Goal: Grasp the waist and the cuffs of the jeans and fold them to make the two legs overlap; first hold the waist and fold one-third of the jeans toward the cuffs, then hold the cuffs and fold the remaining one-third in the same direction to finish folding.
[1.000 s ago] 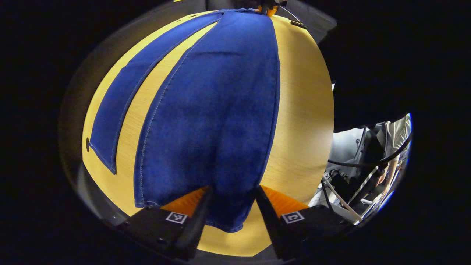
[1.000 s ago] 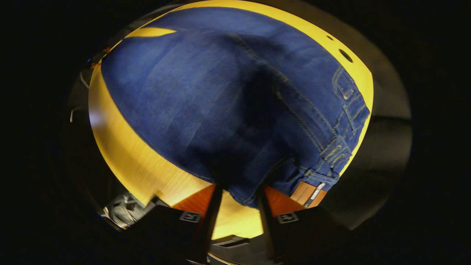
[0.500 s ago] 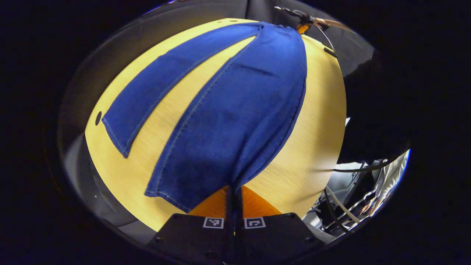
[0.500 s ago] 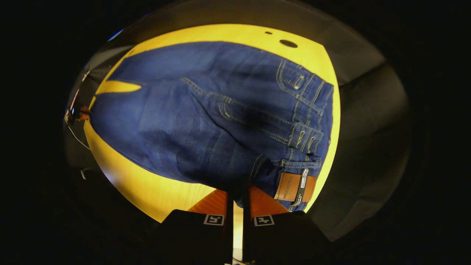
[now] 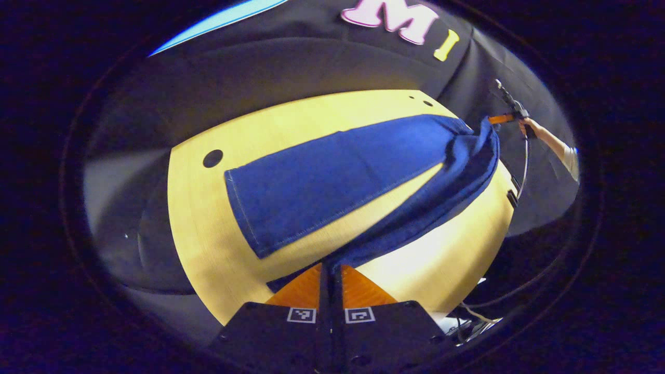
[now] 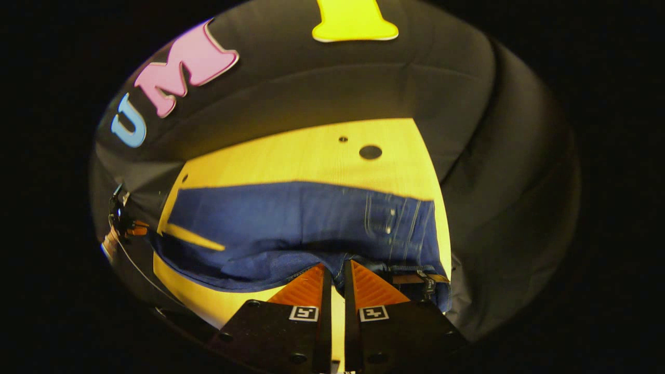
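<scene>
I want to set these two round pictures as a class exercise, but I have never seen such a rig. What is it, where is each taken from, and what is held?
A person holds a two-fingered tool in each hand; a camera rides on each. In the left gripper view, the left tool is shut on a cuff of the jeans, lifted off the table; the other leg lies flat. Far off, a hand holds the other tool. In the right gripper view, the right tool pinches the waist.

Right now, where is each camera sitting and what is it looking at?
Left gripper view: rides the left gripper, shut on the cuff, looking along the jeans toward the far right gripper and a hand.
Right gripper view: rides the right gripper, shut on the waist, facing the booth wall.
Both share the jeans and the table.
</scene>
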`<state>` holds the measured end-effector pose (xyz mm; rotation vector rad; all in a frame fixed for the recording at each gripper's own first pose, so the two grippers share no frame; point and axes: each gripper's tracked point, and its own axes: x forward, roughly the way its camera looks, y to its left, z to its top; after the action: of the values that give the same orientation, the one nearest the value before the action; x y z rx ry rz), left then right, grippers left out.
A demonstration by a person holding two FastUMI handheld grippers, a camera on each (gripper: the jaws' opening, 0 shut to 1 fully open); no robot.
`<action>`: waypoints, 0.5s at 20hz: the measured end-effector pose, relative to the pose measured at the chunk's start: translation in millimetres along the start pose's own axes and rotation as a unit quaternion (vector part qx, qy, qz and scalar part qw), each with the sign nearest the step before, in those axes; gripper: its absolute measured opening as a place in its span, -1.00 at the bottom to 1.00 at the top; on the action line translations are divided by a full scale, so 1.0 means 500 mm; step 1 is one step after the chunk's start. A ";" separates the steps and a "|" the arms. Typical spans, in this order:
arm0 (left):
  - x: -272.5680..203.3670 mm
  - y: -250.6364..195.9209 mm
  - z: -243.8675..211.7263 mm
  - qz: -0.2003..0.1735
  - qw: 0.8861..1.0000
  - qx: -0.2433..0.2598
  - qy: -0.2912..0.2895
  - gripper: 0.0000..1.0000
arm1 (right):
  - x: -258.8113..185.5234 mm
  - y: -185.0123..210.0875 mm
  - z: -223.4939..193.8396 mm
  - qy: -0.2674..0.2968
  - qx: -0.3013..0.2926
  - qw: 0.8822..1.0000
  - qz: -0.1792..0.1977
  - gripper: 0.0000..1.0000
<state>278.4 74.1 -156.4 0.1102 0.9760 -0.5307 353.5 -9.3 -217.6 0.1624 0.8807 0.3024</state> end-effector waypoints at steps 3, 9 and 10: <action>0.067 0.098 0.108 0.034 0.994 -0.096 -0.036 -0.89 | 0.100 -0.026 0.071 -0.028 0.036 0.998 -0.032 -0.72; 0.198 0.180 0.142 0.096 0.977 -0.187 -0.018 -0.82 | 0.290 -0.058 0.082 -0.015 0.069 0.993 -0.092 -0.73; 0.200 0.190 0.150 0.115 0.975 -0.187 -0.023 -0.67 | 0.306 -0.059 0.089 -0.020 0.085 0.992 -0.089 -0.69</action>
<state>425.2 94.3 -208.8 -0.1253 0.9875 -0.1313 485.2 12.0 -309.7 0.2459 0.8753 0.0575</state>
